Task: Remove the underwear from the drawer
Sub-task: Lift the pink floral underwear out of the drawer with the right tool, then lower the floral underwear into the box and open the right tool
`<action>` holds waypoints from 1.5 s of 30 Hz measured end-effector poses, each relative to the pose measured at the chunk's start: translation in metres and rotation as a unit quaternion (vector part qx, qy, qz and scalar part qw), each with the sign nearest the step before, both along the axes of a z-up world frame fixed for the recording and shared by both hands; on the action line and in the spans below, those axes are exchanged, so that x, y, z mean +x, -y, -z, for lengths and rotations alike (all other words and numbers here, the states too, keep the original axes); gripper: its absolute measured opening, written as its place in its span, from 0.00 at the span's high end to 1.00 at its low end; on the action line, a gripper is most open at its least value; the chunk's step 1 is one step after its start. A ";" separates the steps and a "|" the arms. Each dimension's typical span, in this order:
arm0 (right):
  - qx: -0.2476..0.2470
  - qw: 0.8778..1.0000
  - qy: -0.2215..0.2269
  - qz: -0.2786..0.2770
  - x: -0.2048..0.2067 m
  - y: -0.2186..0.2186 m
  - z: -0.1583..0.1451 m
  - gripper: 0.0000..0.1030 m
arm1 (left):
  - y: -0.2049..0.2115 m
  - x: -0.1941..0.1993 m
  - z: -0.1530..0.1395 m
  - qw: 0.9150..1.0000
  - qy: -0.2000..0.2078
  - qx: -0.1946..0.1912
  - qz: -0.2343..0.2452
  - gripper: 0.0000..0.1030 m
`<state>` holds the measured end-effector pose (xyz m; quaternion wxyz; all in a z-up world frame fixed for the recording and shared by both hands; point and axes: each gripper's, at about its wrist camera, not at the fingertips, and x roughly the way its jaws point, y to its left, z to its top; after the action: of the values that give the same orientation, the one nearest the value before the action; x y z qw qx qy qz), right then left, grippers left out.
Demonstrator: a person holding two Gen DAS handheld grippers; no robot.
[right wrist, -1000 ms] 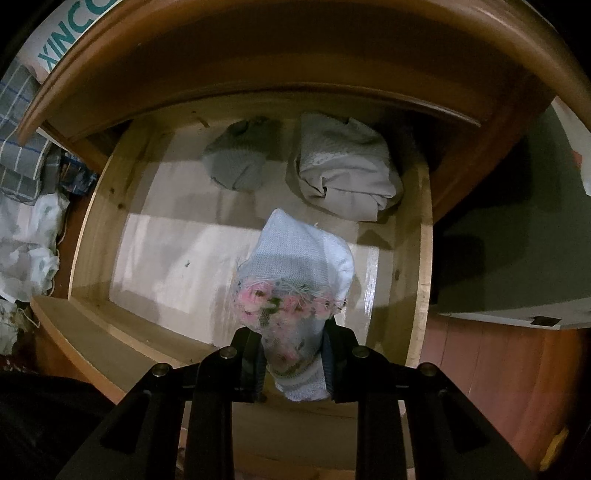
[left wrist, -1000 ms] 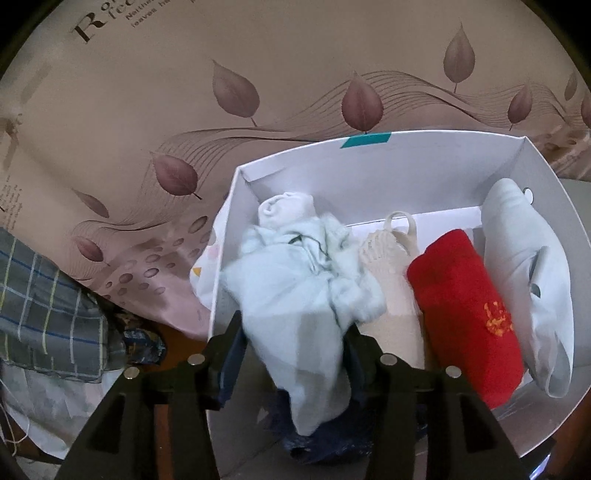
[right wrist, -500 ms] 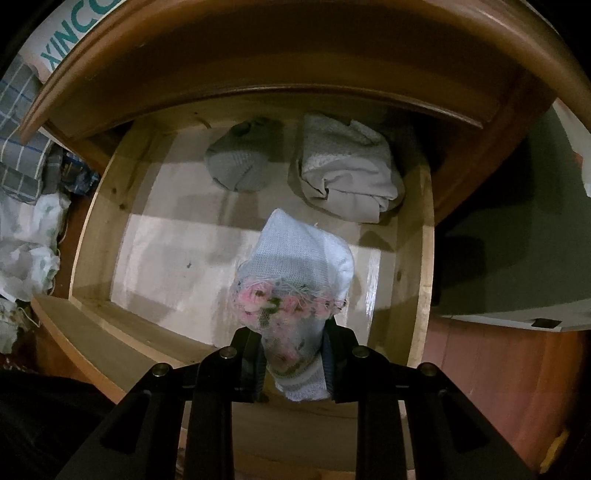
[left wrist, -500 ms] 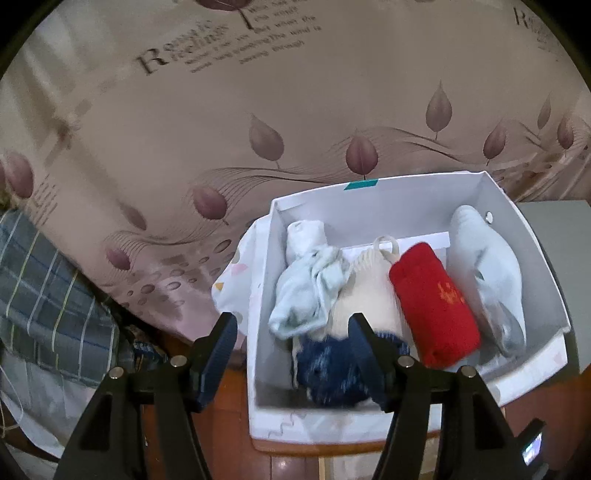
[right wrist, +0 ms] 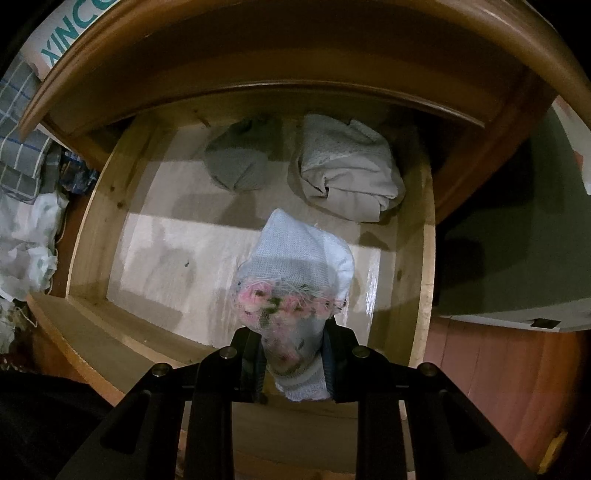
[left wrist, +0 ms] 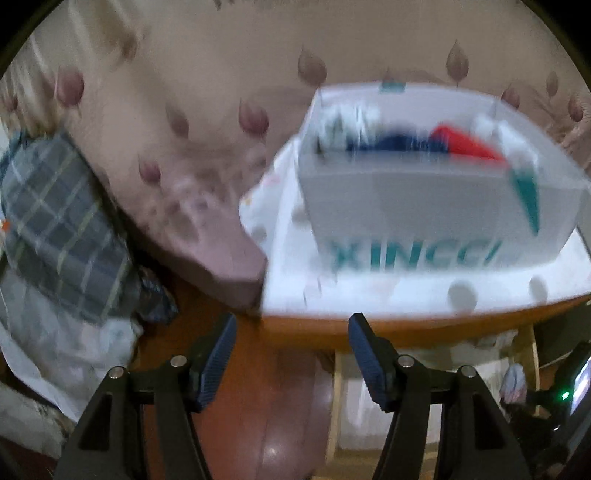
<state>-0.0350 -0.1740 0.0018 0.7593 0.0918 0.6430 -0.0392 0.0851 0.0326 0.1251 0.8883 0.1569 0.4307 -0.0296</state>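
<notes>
Black tongs (left wrist: 290, 354), seemingly ribbed blue pads (left wrist: 364, 356).

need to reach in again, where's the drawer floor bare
Bare: the drawer floor left of the held floral underwear, up to the left wall. Crowded: the back, with the grey bundle and beige folded piece.

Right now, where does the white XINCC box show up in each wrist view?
Left wrist: white XINCC box, upper right, blurred, clothes inside.
Right wrist: only its lettered corner, top left, above the wooden drawer.
Shared landmark: plaid cloth at the left edge.
</notes>
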 end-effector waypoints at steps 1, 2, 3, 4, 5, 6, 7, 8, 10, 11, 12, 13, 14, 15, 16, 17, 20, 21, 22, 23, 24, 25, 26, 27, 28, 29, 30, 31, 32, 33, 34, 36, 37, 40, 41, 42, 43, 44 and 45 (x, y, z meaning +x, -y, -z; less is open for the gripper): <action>-0.002 1.000 0.001 -0.001 0.000 -0.001 0.000 0.78 | -0.002 -0.001 0.012 1.000 -0.009 -0.001 -0.005 0.38; -0.003 1.000 0.004 -0.003 -0.001 -0.002 -0.001 0.78 | -0.003 -0.001 0.025 1.000 -0.018 0.000 -0.013 0.38; -0.003 1.000 0.006 -0.005 -0.001 -0.003 -0.001 0.78 | -0.004 -0.002 0.038 0.999 -0.026 -0.001 -0.021 0.38; -0.004 1.000 0.007 -0.007 -0.001 -0.004 -0.001 0.78 | -0.005 -0.003 0.049 0.999 -0.036 -0.006 -0.026 0.38; -0.006 1.000 0.010 -0.009 -0.001 -0.004 -0.002 0.78 | -0.005 -0.003 0.058 0.999 -0.042 -0.008 -0.029 0.38; -0.008 1.000 0.012 -0.011 -0.002 -0.005 -0.003 0.78 | -0.006 -0.003 0.066 0.998 -0.046 -0.011 -0.037 0.38; -0.008 1.000 0.014 -0.012 -0.001 -0.004 -0.003 0.78 | -0.007 -0.003 0.073 0.998 -0.050 -0.014 -0.040 0.38; -0.009 1.000 0.015 -0.013 -0.002 -0.004 -0.003 0.78 | -0.007 -0.003 0.079 0.998 -0.055 -0.014 -0.039 0.38; -0.010 1.000 0.018 -0.011 -0.002 -0.003 -0.003 0.78 | -0.008 -0.006 0.081 0.998 -0.054 -0.010 -0.039 0.38; -0.007 1.000 0.021 -0.009 -0.002 -0.002 -0.004 0.78 | -0.010 -0.006 0.081 0.998 -0.053 -0.015 -0.036 0.38; -0.006 1.000 0.026 -0.005 -0.002 0.000 -0.006 0.78 | -0.011 -0.006 0.082 0.998 -0.056 -0.021 -0.036 0.38; -0.006 1.000 0.030 -0.003 -0.003 0.000 -0.008 0.78 | -0.014 -0.005 0.083 0.997 -0.059 -0.029 -0.041 0.38; -0.007 0.999 0.035 -0.002 -0.002 0.001 -0.011 0.78 | -0.017 -0.003 0.083 0.996 -0.064 -0.037 -0.049 0.38; -0.008 0.999 0.045 0.001 -0.002 0.003 -0.017 0.78 | -0.020 -0.001 0.084 0.995 -0.069 -0.044 -0.054 0.38; -0.008 0.999 0.050 0.001 -0.001 0.003 -0.021 0.78 | -0.021 0.001 0.084 0.995 -0.072 -0.047 -0.055 0.38; -0.011 0.998 0.059 0.003 -0.001 0.003 -0.029 0.78 | -0.022 0.001 0.084 0.995 -0.072 -0.049 -0.057 0.38; -0.007 0.997 0.071 0.010 0.003 0.005 -0.045 0.78 | -0.024 0.003 0.081 0.994 -0.073 -0.057 -0.056 0.38; -0.002 0.997 0.074 0.014 0.005 0.006 -0.052 0.78 | -0.024 0.003 0.081 0.994 -0.074 -0.056 -0.057 0.38; -0.001 0.997 0.077 0.017 0.006 0.007 -0.059 0.78 | -0.024 0.003 0.080 0.994 -0.074 -0.056 -0.056 0.38; 0.001 0.997 0.081 0.018 0.007 0.007 -0.065 0.78 | -0.025 0.002 0.079 0.994 -0.072 -0.056 -0.054 0.38; 0.002 0.996 0.088 0.016 0.008 0.006 -0.076 0.78 | -0.024 0.002 0.078 0.995 -0.071 -0.054 -0.054 0.38; 0.001 0.996 0.090 0.014 0.009 0.004 -0.082 0.78 | -0.025 0.002 0.077 0.995 -0.069 -0.051 -0.054 0.38; 0.002 0.995 0.095 0.011 0.010 0.003 -0.093 0.78 | -0.026 0.001 0.076 0.995 -0.067 -0.050 -0.053 0.38; 0.004 0.995 0.098 0.011 0.010 0.002 -0.100 0.78 | -0.026 0.001 0.076 0.995 -0.066 -0.047 -0.053 0.38; 0.008 0.995 0.103 0.008 0.011 0.001 -0.109 0.78 | -0.027 0.001 0.075 0.995 -0.065 -0.044 -0.054 0.38; 0.006 0.994 0.110 0.001 0.012 -0.001 -0.122 0.78 | -0.027 0.001 0.075 0.995 -0.065 -0.044 -0.054 0.38; 0.002 0.993 0.115 -0.006 0.013 -0.003 -0.133 0.78 | -0.028 0.001 0.075 0.995 -0.066 -0.046 -0.054 0.38; -0.001 0.993 0.119 -0.011 0.014 -0.004 -0.140 0.78 | -0.028 0.000 0.074 0.995 -0.066 -0.048 -0.055 0.38; -0.004 0.992 0.126 -0.017 0.016 -0.004 -0.152 0.78 | -0.029 0.000 0.073 0.995 -0.066 -0.050 -0.056 0.38; -0.007 0.991 0.135 -0.022 0.018 -0.005 -0.167 0.78 | -0.030 0.000 0.073 0.995 -0.066 -0.051 -0.057 0.38; -0.011 0.989 0.143 -0.026 0.021 -0.005 -0.178 0.78 | -0.030 0.000 0.072 0.995 -0.065 -0.051 -0.057 0.38; -0.022 0.985 0.165 -0.037 0.029 -0.007 -0.210 0.78 | -0.030 0.000 0.072 0.995 -0.065 -0.051 -0.057 0.38; -0.023 0.984 0.174 -0.040 0.033 -0.008 -0.223 0.78 | -0.030 0.000 0.072 0.995 -0.066 -0.049 -0.056 0.38; -0.037 0.979 0.196 -0.052 0.049 -0.015 -0.251 0.78 | -0.030 0.000 0.072 0.995 -0.069 -0.045 -0.055 0.38; -0.045 0.976 0.204 -0.056 0.057 -0.017 -0.261 0.78 | -0.031 0.000 0.071 0.995 -0.068 -0.045 -0.055 0.38; -0.047 0.975 0.208 -0.058 0.063 -0.019 -0.266 0.78 | -0.031 0.000 0.071 0.995 -0.068 -0.045 -0.056 0.38; -0.044 0.975 0.210 -0.057 0.072 -0.019 -0.272 0.78 | -0.032 0.000 0.071 0.995 -0.067 -0.046 -0.057 0.38; -0.042 0.975 0.210 -0.056 0.077 -0.018 -0.276 0.78 | -0.033 0.000 0.070 0.995 -0.067 -0.048 -0.058 0.38; -0.041 0.975 0.213 -0.053 0.086 -0.019 -0.280 0.78 | -0.034 0.000 0.070 0.995 -0.068 -0.048 -0.060 0.38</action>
<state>0.0507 -0.1554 0.2821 0.8827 0.0329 0.4687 -0.0046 0.0854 0.0662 0.0548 0.8636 0.0858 0.4967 -0.0075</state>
